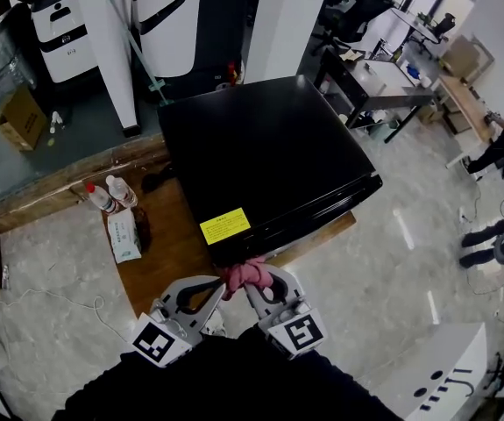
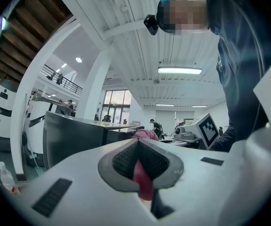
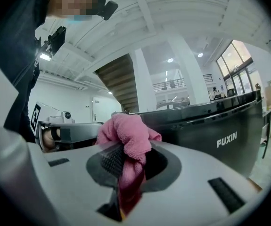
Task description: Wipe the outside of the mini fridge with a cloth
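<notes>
A black mini fridge (image 1: 269,156) stands on a wooden table (image 1: 159,261), its top face toward the head camera. The near corner reaches the table's front edge. A yellow label (image 1: 224,225) is fixed on the top near that corner. The right gripper view shows the fridge's side (image 3: 210,131) with white lettering "FUXIN". The left gripper view shows the same cabinet (image 2: 74,138) beyond the jaws.

The left gripper (image 1: 219,286) and right gripper (image 1: 257,284) are held close together just below the fridge's near corner, tips pointing toward each other. A pink cloth (image 1: 244,275) is bunched between them, at or just short of the corner; contact cannot be confirmed.

The left gripper (image 2: 139,166) has its jaws pressed together on a thin fold of the cloth (image 2: 142,178). The right gripper (image 3: 126,168) pinches a thicker wad, and the cloth (image 3: 126,135) bulges above its jaws.

On the table left of the fridge stand two small bottles (image 1: 111,196) side by side. A white packet (image 1: 124,237) lies just in front of them.
</notes>
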`<state>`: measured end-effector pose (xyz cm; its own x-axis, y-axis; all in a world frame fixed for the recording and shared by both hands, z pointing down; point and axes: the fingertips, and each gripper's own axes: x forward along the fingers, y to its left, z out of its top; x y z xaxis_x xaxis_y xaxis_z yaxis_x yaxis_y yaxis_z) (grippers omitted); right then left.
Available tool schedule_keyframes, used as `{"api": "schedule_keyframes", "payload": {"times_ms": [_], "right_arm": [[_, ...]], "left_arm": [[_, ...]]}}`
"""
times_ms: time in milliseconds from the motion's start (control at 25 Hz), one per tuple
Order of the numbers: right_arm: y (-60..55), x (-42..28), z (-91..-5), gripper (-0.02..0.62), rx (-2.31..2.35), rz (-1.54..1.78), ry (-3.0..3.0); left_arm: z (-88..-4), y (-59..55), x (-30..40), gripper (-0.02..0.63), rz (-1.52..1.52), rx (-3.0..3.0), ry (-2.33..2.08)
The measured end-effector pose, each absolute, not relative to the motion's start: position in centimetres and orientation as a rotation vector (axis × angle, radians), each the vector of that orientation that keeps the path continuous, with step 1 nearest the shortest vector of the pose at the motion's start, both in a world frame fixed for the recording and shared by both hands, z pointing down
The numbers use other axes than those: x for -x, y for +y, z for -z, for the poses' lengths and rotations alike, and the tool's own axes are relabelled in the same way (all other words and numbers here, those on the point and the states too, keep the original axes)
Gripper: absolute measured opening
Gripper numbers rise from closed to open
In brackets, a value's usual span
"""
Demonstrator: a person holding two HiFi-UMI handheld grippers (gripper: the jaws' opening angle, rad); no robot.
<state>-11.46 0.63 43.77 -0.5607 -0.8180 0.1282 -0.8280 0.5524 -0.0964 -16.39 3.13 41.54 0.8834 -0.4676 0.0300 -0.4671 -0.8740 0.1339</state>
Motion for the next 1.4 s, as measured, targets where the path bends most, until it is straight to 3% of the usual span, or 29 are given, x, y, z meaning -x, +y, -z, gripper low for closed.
{"api": "schedule_keyframes", "payload": {"times_ms": [680, 1400], "right_arm": [[-1.3, 4.3, -43.3, 0.067, -1.531, -0.288, -2.712], [-6.3, -14.0, -45.6, 0.067, -1.519, -0.368, -2.684]], "left_arm": [[-43.1, 4.1, 9.1, 0.005, -0.039, -2.869, -0.692], [-43.3, 0.8, -5.6, 0.005, -0.054, -2.860, -0.904]]}}
